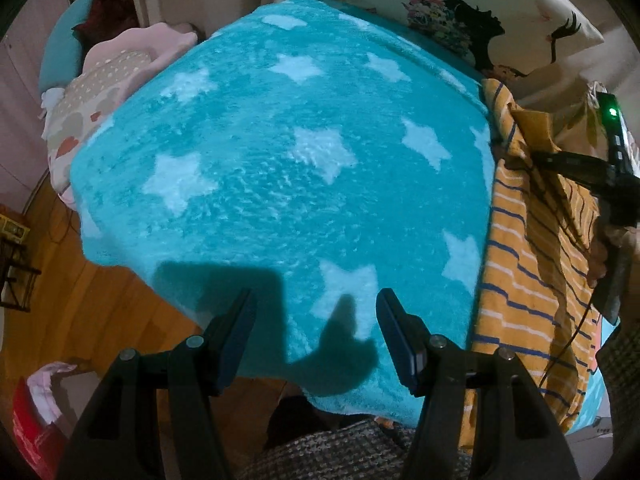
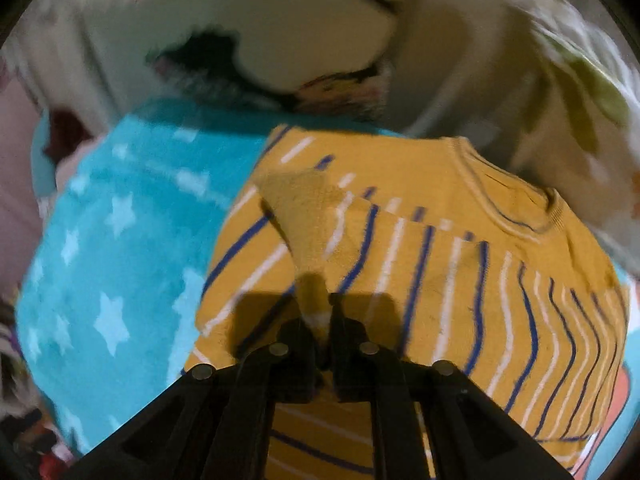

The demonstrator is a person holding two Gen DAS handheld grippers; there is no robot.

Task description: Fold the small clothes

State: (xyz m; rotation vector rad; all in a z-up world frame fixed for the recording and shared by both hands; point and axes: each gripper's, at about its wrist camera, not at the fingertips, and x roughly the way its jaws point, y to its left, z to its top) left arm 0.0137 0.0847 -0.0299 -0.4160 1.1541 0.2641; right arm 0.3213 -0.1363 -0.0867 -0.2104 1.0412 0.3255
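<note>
A yellow shirt (image 2: 440, 240) with blue and white stripes lies spread on a turquoise blanket with white stars (image 2: 100, 260), collar toward the far right. My right gripper (image 2: 322, 312) is shut on a folded sleeve (image 2: 304, 208) of that shirt, and the cloth rises from between its narrow jaws. In the left wrist view the shirt (image 1: 532, 260) lies along the blanket's (image 1: 300, 160) right side, with the right gripper (image 1: 540, 156) over it. My left gripper (image 1: 316, 320) hangs open above the blanket's near edge, with nothing between its fingers.
A printed cream pillow (image 1: 460, 12) lies at the far right of the bed. Pink and dotted bedding (image 1: 100, 92) is bunched at the far left. Wooden floor (image 1: 80, 300) and a red container (image 1: 28, 420) lie below the blanket's left edge. Checked fabric (image 1: 340, 452) shows at the bottom.
</note>
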